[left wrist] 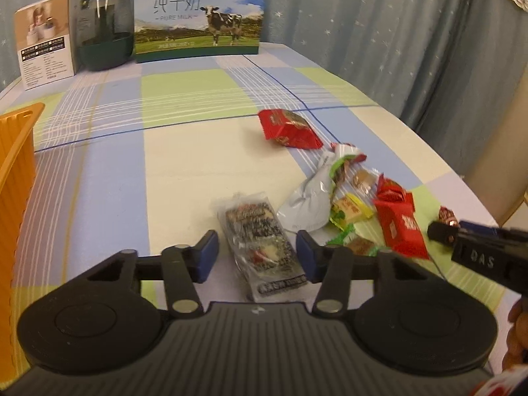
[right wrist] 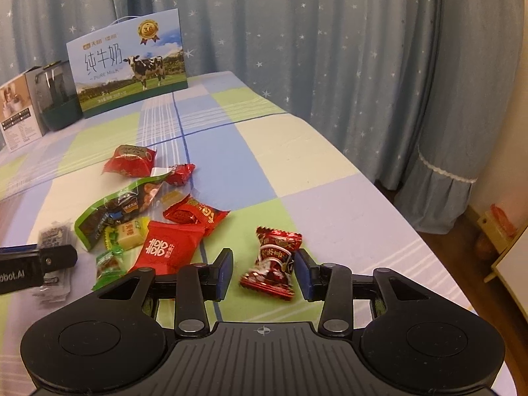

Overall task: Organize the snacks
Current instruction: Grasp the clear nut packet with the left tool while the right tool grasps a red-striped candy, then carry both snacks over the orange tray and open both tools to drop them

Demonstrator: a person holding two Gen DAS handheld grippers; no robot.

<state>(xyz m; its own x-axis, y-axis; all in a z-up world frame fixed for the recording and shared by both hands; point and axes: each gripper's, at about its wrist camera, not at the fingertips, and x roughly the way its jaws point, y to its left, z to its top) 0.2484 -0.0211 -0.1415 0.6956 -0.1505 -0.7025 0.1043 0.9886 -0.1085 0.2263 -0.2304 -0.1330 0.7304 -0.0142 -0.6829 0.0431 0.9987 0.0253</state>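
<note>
A clear-wrapped dark snack packet (left wrist: 257,247) lies on the checked tablecloth between the blue pads of my left gripper (left wrist: 257,257). The jaws stand narrowly apart, with a thin strip of cloth showing beside the left pad. A red twist-wrapped candy (right wrist: 274,262) lies on the cloth between the pads of my right gripper (right wrist: 264,274), which is open; the candy's right side sits close to the right pad. Loose snacks lie between the two grippers: a red square packet (right wrist: 171,247), a green-edged bag (right wrist: 122,208) and a yellow candy (right wrist: 128,234).
An orange basket (left wrist: 16,181) stands at the left edge of the table. At the back stand a milk carton box (left wrist: 199,13), a dark jar (left wrist: 105,29) and a white box (left wrist: 46,39). A red packet (left wrist: 287,128) lies farther out. The table edge (right wrist: 396,204) drops off at the right by blue curtains.
</note>
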